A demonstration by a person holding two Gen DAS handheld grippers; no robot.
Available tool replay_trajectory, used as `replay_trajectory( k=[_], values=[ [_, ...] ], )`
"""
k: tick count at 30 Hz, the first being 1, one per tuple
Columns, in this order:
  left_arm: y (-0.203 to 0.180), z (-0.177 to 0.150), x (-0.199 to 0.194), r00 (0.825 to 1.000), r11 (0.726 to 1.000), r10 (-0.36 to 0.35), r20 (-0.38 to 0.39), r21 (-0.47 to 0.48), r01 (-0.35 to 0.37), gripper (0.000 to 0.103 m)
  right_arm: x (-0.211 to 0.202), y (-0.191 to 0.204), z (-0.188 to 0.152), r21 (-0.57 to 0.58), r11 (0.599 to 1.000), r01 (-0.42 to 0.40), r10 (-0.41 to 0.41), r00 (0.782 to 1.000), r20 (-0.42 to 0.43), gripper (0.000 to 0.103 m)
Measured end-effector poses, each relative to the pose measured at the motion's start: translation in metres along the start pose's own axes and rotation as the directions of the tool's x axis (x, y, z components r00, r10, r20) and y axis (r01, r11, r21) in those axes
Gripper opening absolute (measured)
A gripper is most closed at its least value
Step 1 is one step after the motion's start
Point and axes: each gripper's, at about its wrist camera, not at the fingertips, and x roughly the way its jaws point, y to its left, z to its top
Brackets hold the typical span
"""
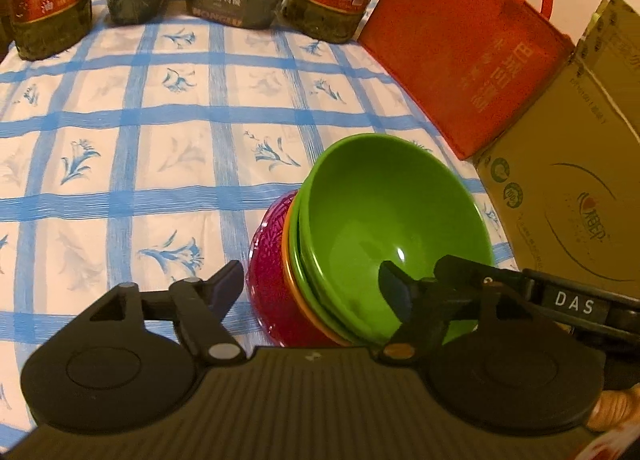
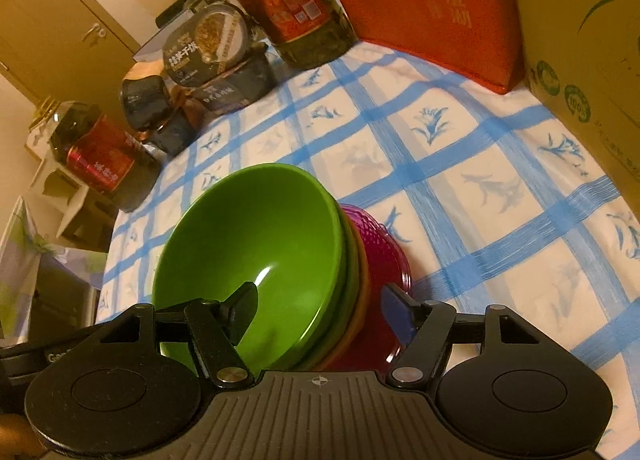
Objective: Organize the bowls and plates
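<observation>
Straddling the nested bowl stack (image 1: 360,244) near the tablecloth's (image 1: 160,112) right edge, both released grippers (image 1: 310,286) (image 2: 320,310) are wisely lifting straight clear.

Green bowls (image 1: 384,216): you have two, nested.
Orange bowl (image 1: 289,268): one, only its rim showing.
Magenta bowl (image 1: 268,280): one, at the bottom.
Oil jugs (image 1: 44,0): two.
Red bag (image 1: 460,60): one.
Carton (image 1: 568,188): one.
Food boxes (image 1: 228,0): several; you can't count them exactly.
</observation>
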Motion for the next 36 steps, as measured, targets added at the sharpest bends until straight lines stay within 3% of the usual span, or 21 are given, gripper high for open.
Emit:
replay_trajectory(
  k=[11, 16, 26, 30, 36],
  values=[
    [0.005, -0.022, -0.045, 0.998, 1.000, 0.001, 0.067, 0.012, -0.002, 0.087, -0.036, -0.001, -0.022, 0.056, 0.998, -0.036, 0.034, 0.998, 0.043, 0.072],
    [0.004, -0.036, -0.061, 0.994, 1.000, 0.012, 0.109, 0.021, -0.014, 0.092, -0.051, 0.008, -0.038, 0.004, 1.000, -0.022, 0.022, 0.998, 0.056, 0.072],
    [0.014, -0.070, -0.073, 0.987, 0.999, 0.020, 0.161, 0.021, -0.024, 0.093, -0.062, 0.010, -0.066, -0.045, 0.998, 0.036, -0.033, 0.997, 0.073, 0.073],
    [0.017, -0.088, -0.078, 0.976, 0.999, 0.024, 0.215, 0.018, -0.028, 0.093, -0.067, 0.011, -0.080, -0.071, 0.996, 0.048, -0.042, 0.996, 0.081, 0.074],
    [0.022, -0.116, -0.082, 0.974, 0.999, 0.044, 0.224, 0.020, -0.050, 0.093, -0.074, 0.019, -0.104, -0.157, 0.985, 0.069, -0.049, 0.991, 0.128, 0.075]
  ],
)
